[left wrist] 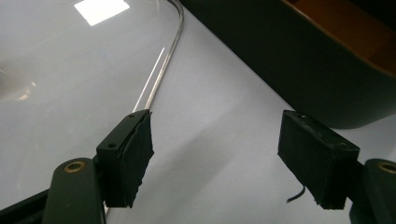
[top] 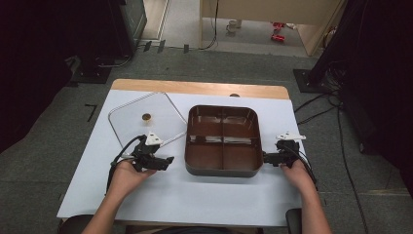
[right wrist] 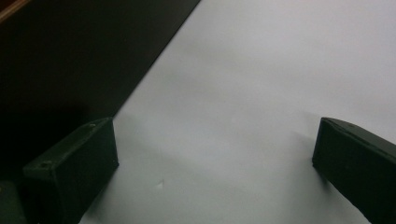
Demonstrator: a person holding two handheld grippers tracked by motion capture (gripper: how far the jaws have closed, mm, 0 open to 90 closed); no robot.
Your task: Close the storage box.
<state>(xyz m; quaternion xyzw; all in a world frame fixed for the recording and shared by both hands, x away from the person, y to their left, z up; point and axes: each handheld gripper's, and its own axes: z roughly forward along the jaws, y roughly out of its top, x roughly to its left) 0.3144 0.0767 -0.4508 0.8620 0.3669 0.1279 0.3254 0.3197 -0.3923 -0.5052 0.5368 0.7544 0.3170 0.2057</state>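
A dark brown tray (top: 221,172) with four compartments sits in the middle of the white sheet. Left of it lies a clear square lid (top: 136,130) with a small brown knob (top: 146,116). My left gripper (top: 171,161) is at the lid's near right corner and points toward the tray. In the left gripper view its jaws (left wrist: 219,158) stand apart with bare sheet between them; the lid's rim (left wrist: 163,70) runs up to the left pad, and the tray's wall (left wrist: 303,70) is ahead. My right gripper (top: 265,158) (right wrist: 215,163) is open beside the tray's right wall (right wrist: 70,60).
The white sheet (top: 195,200) covers a wooden table whose far edge (top: 199,88) shows behind it. Bare sheet lies in front of the tray. Cables (top: 319,105) run over the grey floor to the right, and dark equipment stands at both far corners.
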